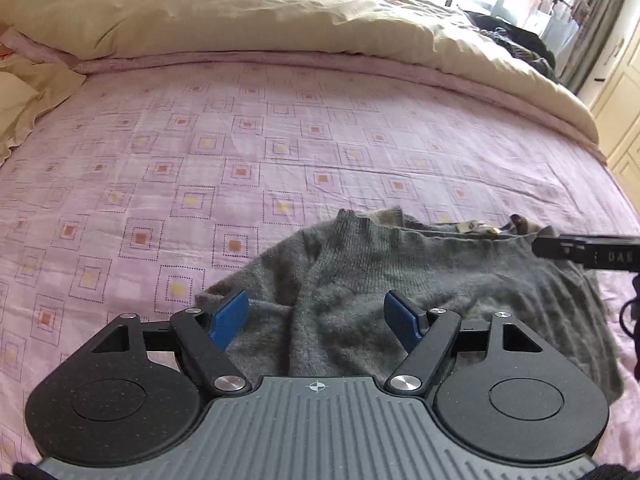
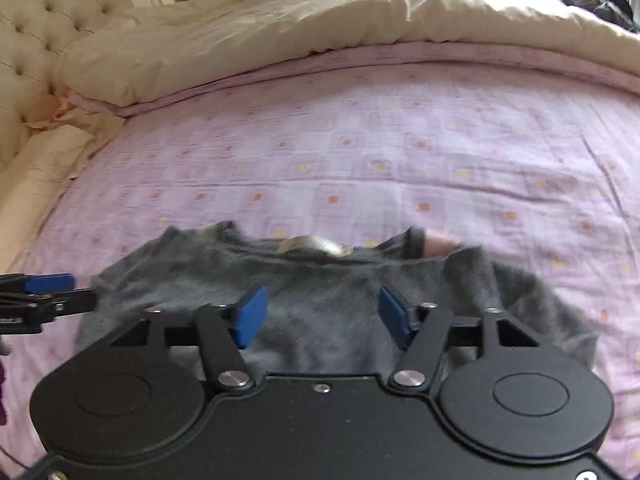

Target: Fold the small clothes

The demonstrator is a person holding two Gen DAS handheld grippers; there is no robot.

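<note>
A small grey knitted sweater lies rumpled on the pink patterned bedsheet, its neckline and label turned toward the far side. My left gripper hovers over the sweater's near left part, blue pads wide apart, with only loose knit below them. The right gripper pokes in from the right edge near the collar. In the right wrist view, my right gripper stands open over the middle of the sweater, pressing nothing. The left gripper shows at the left, by the sweater's edge.
A beige duvet is bunched along the far side of the bed. A tufted headboard and pillows lie to the left. Dark clothes sit at the far right, near a window and cream cupboards.
</note>
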